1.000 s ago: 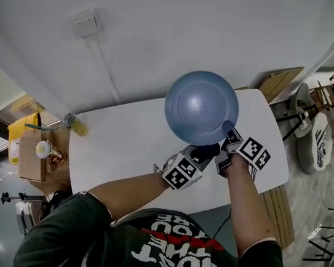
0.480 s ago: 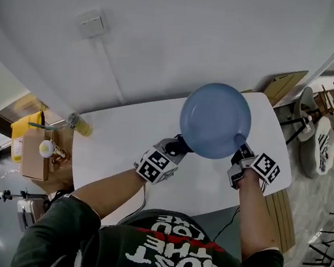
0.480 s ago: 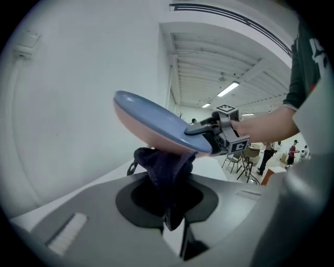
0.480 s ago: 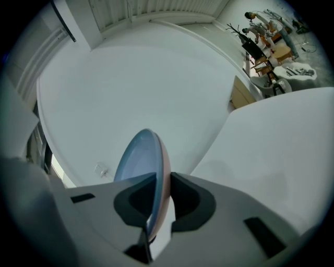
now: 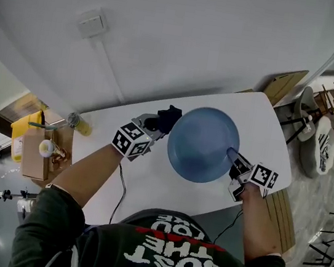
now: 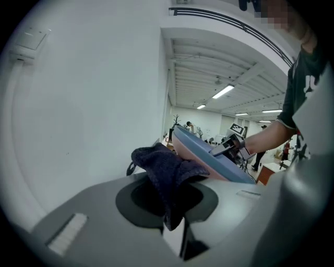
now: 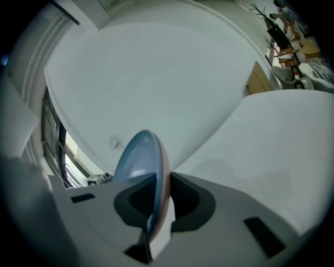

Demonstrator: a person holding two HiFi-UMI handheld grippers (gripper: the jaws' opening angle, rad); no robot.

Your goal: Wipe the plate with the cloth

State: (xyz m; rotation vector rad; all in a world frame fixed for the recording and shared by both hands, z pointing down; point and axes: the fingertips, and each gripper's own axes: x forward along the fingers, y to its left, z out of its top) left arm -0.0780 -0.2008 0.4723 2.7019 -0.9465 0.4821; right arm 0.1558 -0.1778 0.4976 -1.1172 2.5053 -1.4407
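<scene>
Nearest, at the bottom of head view: person's dark T-shirt (image 5: 167, 254) w/ white & red print, both bare forearms reaching fwd. A thin black cable (image 5: 120, 186) runs from the left side back toward the person.

The right gripper (image 5: 236, 161), marker cube facing up, is clamped on the near-right rim of the round blue plate (image 5: 202, 144). Its own view shows the rim edge-on btwn the two jaws, pads pressing on both sides, w/ the blue face to the left & the pinkish underside to the right. The plate is held up off the white rounded-corner desk (image 5: 105, 151), tilted, hollow face toward the head cam.

The left gripper (image 5: 157, 121) is at the plate's far-left side, jaws closed on a bunched dark navy terry cloth (image 5: 169, 116). In the left gripper view the cloth fills the gap btwn the jaws & a fold hangs down over them. The cloth sits right at the plate's left rim; can't tell if it touches.

Further out, left of the desk: a brown cardboard box (image 5: 32, 156) w/ a small pale-yellow item on top, & a yellowish bottle (image 5: 76, 124) just past the desk's left corner. To the right: light wooden panels (image 5: 283, 82) & white chairs (image 5: 313, 130). Farthest: a pale wall w/ a white switch plate (image 5: 91, 23).
</scene>
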